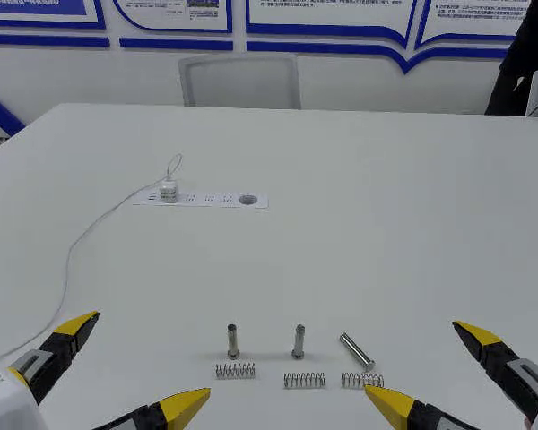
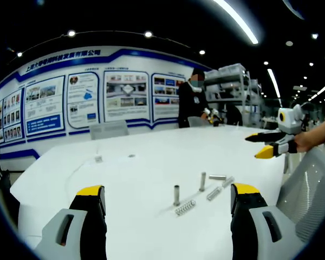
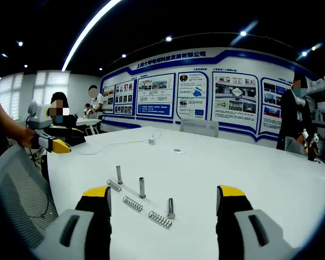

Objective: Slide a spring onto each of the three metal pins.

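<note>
The left gripper [image 1: 150, 354], with yellow-tipped black fingers [image 1: 76, 327], sits at the lower left of the head view. Its fingers are apart and hold nothing. The right gripper [image 1: 412, 356] sits at the lower right, its fingers likewise apart and empty.

Between the two grippers, three short silver metal pins form a row on the white surface [image 1: 386, 224]:
- The left pin [image 1: 233, 340] and the middle pin [image 1: 299, 340] stand upright.
- The right pin [image 1: 356, 351] lies on its side.

Three coiled steel springs lie flat just below them: the left spring [image 1: 235, 370], the middle spring [image 1: 304, 380] and the right spring [image 1: 361, 380]. Each lies just beside its pin.
</note>
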`<state>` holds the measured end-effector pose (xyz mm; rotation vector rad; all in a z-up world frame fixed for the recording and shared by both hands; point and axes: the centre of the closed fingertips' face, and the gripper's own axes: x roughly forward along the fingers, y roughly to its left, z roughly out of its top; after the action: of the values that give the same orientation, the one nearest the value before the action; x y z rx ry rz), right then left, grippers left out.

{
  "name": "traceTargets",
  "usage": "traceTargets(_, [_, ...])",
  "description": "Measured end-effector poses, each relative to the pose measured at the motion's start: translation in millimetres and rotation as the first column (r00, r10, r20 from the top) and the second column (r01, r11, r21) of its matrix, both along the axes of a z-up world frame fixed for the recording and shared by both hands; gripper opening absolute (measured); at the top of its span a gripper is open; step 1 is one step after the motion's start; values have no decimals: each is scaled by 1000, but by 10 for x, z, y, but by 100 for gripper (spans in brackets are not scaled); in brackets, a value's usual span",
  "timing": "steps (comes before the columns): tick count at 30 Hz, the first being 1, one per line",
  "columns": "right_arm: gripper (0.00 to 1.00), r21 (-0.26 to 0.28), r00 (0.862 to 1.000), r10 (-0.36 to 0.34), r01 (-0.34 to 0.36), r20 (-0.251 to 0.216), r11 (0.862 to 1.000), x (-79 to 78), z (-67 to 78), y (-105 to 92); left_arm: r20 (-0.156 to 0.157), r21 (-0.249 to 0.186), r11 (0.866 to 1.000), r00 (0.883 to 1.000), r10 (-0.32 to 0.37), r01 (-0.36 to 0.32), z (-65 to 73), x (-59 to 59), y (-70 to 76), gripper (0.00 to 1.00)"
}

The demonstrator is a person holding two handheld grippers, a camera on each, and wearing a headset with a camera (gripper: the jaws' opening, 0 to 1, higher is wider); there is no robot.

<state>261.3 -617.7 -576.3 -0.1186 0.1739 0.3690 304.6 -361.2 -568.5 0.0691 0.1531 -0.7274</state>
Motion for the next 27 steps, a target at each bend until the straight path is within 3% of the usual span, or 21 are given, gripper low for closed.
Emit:
traceTargets(2, [80,0,1000,-1,1,1,1000,0,2,-4,10,-1,1000,1000,9,-9,16,10,15,98])
traceTargets(4, [80,4,1000,-2,2,10,1000,1,23,-8,52,-22,999,998,28,-27,109,32,40,100])
traceTargets(6, [80,8,1000,-7,7,28,1000,2,67,-16,70,-32,999,997,44,-42,161,35,74,100])
traceTargets(10, [80,7,1000,-11,11,26,1000,6,61,-26,51,-56,996,996,68,-65,166,55,125,100])
traceTargets(21, [78,10,1000,-12,13,-18,1000,7,-43,-36,18,-55,993,995,101,-100,125,67,169,99])
traceTargets(23, [77,18,999,-15,16,-28,1000,2,-56,-36,56,-15,995,993,104,-103,154,71,182,97])
traceTargets(27, [76,22,999,-22,23,-45,999,-1,-77,-36,41,-45,994,994,97,-95,159,63,165,95])
